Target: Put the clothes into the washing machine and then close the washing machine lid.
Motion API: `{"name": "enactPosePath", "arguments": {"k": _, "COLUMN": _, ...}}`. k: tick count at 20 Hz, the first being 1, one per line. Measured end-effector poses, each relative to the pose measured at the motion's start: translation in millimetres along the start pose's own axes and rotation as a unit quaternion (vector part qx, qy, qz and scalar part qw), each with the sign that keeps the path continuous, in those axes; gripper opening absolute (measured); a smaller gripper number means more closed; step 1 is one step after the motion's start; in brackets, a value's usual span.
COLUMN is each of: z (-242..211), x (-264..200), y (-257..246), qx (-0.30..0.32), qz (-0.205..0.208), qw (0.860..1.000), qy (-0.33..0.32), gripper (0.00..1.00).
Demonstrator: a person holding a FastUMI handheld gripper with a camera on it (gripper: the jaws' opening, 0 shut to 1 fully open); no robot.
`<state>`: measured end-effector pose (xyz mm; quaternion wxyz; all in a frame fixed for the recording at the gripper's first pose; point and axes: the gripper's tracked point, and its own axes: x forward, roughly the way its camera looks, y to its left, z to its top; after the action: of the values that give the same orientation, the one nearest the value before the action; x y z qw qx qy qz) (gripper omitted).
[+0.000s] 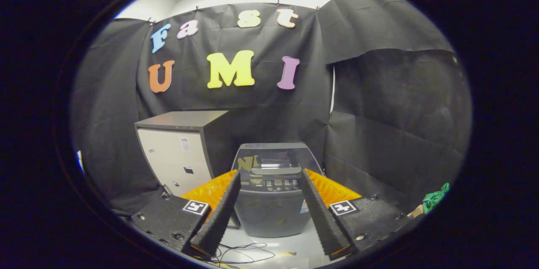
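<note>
Gripper view looks along the two fingers of the gripper (270, 214), which stand wide apart with nothing between their ridged inner faces. Beyond the fingers and framed in the gap between them stands a small dark grey top-loading washing machine (273, 214) on a pale floor (290, 244); its glossy lid (273, 157) lies flat and closed, with a strip of buttons along the front edge of its top. Just to the left of the machine, and a little further back, is a boxy cabinet with a dark top and a cream front door (174, 157). Thin black cables (242, 252) trail on the floor ahead of the left finger. Well off to the right, beside the black cloth wall, a bunched green piece of clothing (436, 197) rests on something tan that is too small to make out.
</note>
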<state>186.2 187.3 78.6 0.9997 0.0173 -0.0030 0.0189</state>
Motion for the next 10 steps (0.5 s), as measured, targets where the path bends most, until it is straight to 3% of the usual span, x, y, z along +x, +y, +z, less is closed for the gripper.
{"name": "enactPosePath", "arguments": {"k": 1, "z": -0.5, "x": -13.1, "y": -0.7, "qx": 0.006, "qz": -0.002, "qw": 1.000, "qy": 0.000, "gripper": 0.92}}
{"name": "enactPosePath", "arguments": {"k": 10, "z": -7.5, "x": -89.3, "y": -8.8, "qx": 0.009, "qz": -0.017, "qw": 1.000, "qy": -0.019, "gripper": 0.93}}
